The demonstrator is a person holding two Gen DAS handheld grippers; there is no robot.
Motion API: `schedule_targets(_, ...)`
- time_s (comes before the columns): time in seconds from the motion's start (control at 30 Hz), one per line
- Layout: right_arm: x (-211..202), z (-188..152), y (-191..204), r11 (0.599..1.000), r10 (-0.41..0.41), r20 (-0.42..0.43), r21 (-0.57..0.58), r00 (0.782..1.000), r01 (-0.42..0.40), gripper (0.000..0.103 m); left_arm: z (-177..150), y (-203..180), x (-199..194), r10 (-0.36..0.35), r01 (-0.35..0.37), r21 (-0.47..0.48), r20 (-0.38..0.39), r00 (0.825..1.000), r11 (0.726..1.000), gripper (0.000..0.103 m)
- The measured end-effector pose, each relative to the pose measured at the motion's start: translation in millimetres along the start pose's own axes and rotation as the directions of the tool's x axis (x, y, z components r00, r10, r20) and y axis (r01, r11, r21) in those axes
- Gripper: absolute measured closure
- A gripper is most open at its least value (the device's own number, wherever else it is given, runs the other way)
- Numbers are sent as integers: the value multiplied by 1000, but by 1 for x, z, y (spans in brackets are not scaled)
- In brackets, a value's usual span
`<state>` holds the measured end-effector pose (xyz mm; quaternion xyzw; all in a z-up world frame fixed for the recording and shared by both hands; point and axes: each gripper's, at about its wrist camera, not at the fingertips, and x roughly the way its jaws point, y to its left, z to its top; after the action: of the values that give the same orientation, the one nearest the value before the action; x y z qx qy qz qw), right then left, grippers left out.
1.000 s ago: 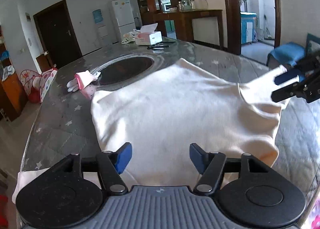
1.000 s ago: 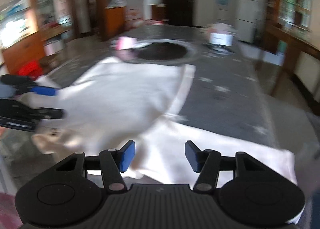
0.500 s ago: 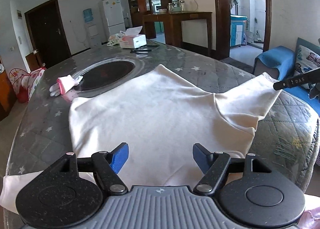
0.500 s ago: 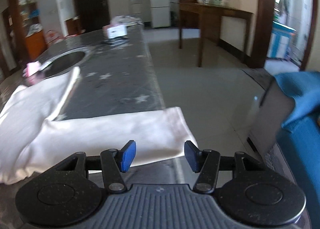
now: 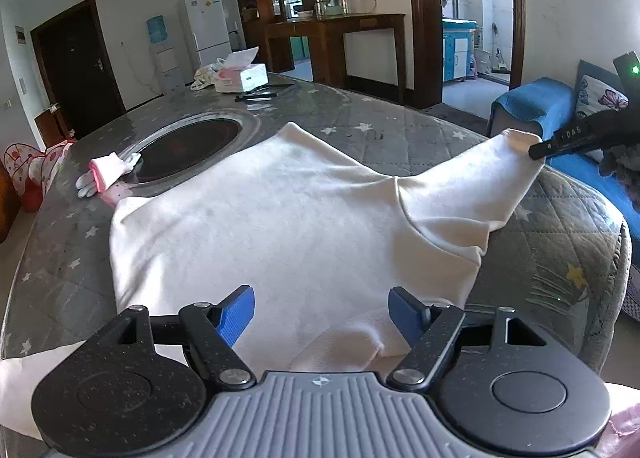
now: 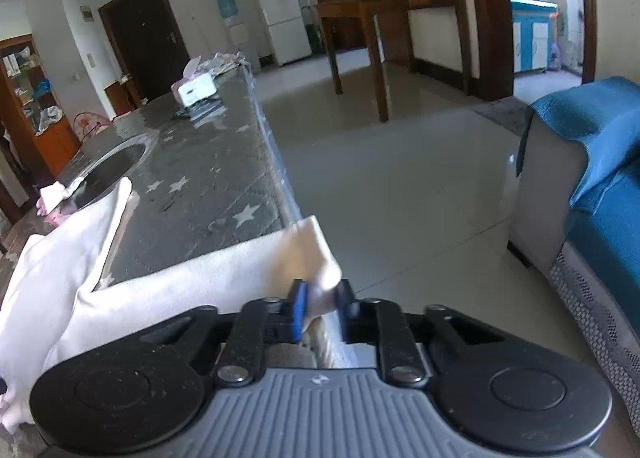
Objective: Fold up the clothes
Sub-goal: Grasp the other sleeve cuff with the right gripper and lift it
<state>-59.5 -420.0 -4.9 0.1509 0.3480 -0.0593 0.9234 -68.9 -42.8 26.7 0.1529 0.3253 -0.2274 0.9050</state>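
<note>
A cream long-sleeved top [image 5: 280,226] lies spread on the grey star-patterned table [image 5: 400,126]. My left gripper [image 5: 322,304] hovers open over the top's near edge, nothing between its blue pads. The right sleeve [image 5: 472,186] stretches out toward the table's right edge, its end raised. In the left wrist view my right gripper [image 5: 538,152] reaches that cuff from the right. In the right wrist view the right gripper [image 6: 320,300] is shut on the sleeve [image 6: 200,282] end, cloth bunched between the pads at the table's edge.
A dark round inset [image 5: 188,142] lies beyond the top, with pink-and-white gloves [image 5: 106,174] beside it. A tissue box [image 5: 240,76] stands at the far end. A blue sofa [image 6: 600,162] is past the table's right edge [image 6: 280,178], with bare floor between them.
My right gripper has swung to the sleeve's end and its jaws have gone from open to shut on the cuff. The sleeve end is now lifted. The left gripper has shifted slightly.
</note>
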Motion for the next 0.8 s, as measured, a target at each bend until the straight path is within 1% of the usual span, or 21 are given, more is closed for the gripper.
schedule_targets(0.1,-9,5,4,1000,16,30,-8,999,-16,95,3,-6,1,-13,13,13,5,1000,1000,26)
schedule_targets(0.2,-22,15,14,998,53,70,-39,996,-50,95,8,-14,3,-27,27,31,12,1000,999,26)
schedule_targets(0.43,-47,47,52,981,149,141,-146,979,-129,95,21,-35,15,-73,71,68,32,997,995,26)
schedule_targets(0.67,-62,75,84,958,203,180,-238,962,-158,96,26,-50,34,-92,90,87,20,996,992,26)
schedule_targets(0.8,-66,81,95,950,212,190,-270,959,-157,96,26,-55,42,-103,101,88,8,995,991,26)
